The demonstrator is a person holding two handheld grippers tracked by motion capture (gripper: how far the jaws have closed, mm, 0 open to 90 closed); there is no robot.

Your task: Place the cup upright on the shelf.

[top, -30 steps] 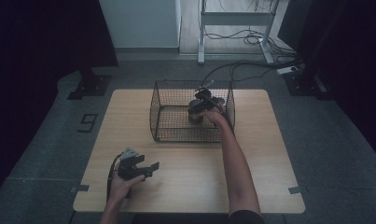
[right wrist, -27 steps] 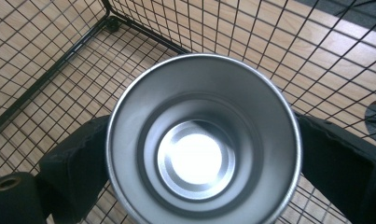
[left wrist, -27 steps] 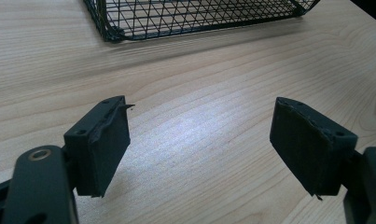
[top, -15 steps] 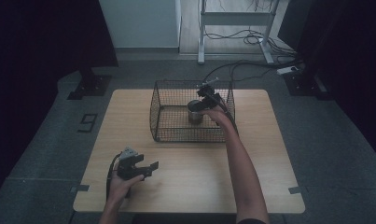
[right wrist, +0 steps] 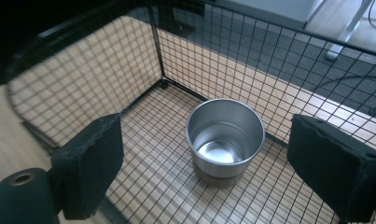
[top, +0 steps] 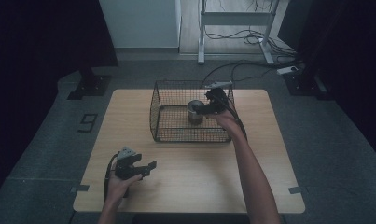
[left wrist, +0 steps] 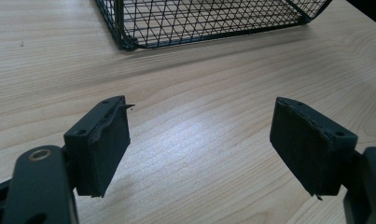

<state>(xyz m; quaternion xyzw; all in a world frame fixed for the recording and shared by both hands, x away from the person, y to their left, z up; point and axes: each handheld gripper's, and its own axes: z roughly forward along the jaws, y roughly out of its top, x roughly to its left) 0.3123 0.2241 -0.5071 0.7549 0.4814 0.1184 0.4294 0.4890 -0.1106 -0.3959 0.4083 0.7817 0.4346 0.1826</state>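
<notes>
Steel cup (right wrist: 225,139) stood upright inside the basket (top: 164,125), placement looking done; your right gripper (right wrist: 204,172) had just been narrowing, empty above it, left gripper (left wrist: 202,154) spread idle.

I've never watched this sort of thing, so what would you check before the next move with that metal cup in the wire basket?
1. Metal cup upright on the basket floor: ok.
2. Cup empty inside: ok.
3. Right gripper free of the cup, fingers apart above it, having just been closing: ok.
4. Wire basket fully on the table: ok.
5. Left gripper open, nothing between its fingers: ok.
6. Cup centred for a re-grip: cannot tell.
</notes>
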